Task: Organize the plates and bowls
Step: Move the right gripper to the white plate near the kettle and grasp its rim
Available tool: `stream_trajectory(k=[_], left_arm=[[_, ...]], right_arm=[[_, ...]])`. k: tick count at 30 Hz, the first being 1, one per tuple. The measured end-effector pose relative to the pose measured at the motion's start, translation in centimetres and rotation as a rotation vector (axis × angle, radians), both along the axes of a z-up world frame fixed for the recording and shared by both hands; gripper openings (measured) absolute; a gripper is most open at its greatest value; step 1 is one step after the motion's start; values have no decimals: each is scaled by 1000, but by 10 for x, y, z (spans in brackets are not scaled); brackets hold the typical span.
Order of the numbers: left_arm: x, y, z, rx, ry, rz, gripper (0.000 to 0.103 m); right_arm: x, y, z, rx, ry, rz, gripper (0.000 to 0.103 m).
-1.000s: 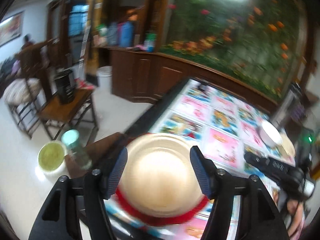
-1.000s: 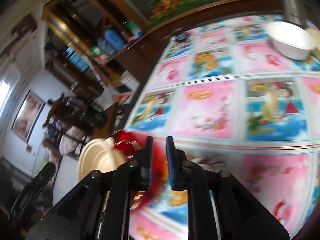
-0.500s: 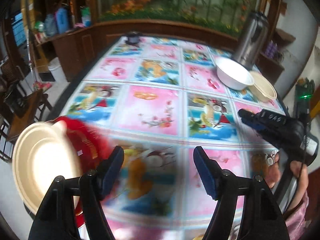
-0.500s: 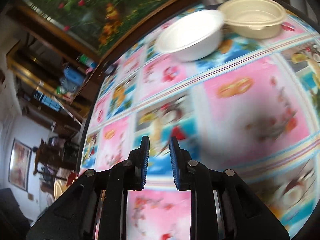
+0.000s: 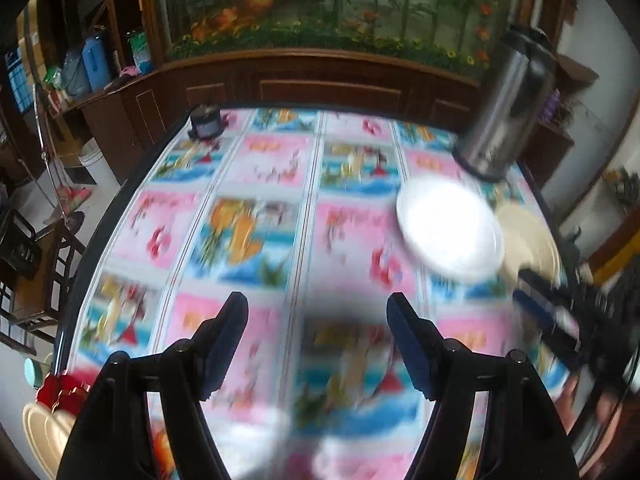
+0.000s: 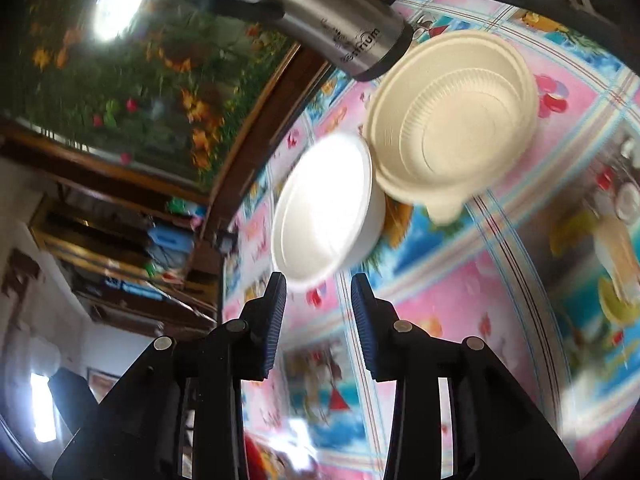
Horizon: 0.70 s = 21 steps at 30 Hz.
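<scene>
A white bowl (image 5: 448, 230) (image 6: 324, 208) and a cream bowl (image 5: 528, 236) (image 6: 452, 120) sit side by side at the table's far right. My right gripper (image 6: 319, 294) is open and empty, its fingertips just short of the white bowl's near rim. It shows at the right edge of the left wrist view (image 5: 560, 316). My left gripper (image 5: 316, 312) is wide open and empty above the table's middle. A cream plate (image 5: 44, 436) on a red plate (image 5: 60, 394) lies at the near left edge.
A steel thermos (image 5: 504, 108) (image 6: 320, 20) stands right behind the two bowls. A small dark jar (image 5: 205, 120) sits at the table's far left corner. The patterned tablecloth (image 5: 260, 232) covers the table. Chairs (image 5: 36, 280) stand off the left side.
Both grippers swung right, away from the plates at the left edge, toward the bowls. My right gripper opened from nearly shut and now faces the white bowl closely.
</scene>
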State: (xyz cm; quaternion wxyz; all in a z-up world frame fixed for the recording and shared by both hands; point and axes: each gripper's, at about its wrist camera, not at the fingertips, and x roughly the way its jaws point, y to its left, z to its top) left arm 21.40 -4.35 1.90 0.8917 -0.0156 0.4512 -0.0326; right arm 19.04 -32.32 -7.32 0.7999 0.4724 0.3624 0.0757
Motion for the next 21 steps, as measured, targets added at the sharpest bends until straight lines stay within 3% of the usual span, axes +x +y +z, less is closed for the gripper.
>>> stream_trajectory(k=[5,9,11,21], left_arm=[[49,-22,-5,8,-16,20,72],[81,-38,-22,-19,31,25,72],[93,-43,-29,-34,51,34,72],[114,-71,-55,-107,128,10,72]], right_arm=[[23,-2,-17,86,41,-16,34],[34,-6,-18,31,63,-30,34],[36,-11,-22,57,72,-27,34],[36,-18,-30,47,45,-47,34]])
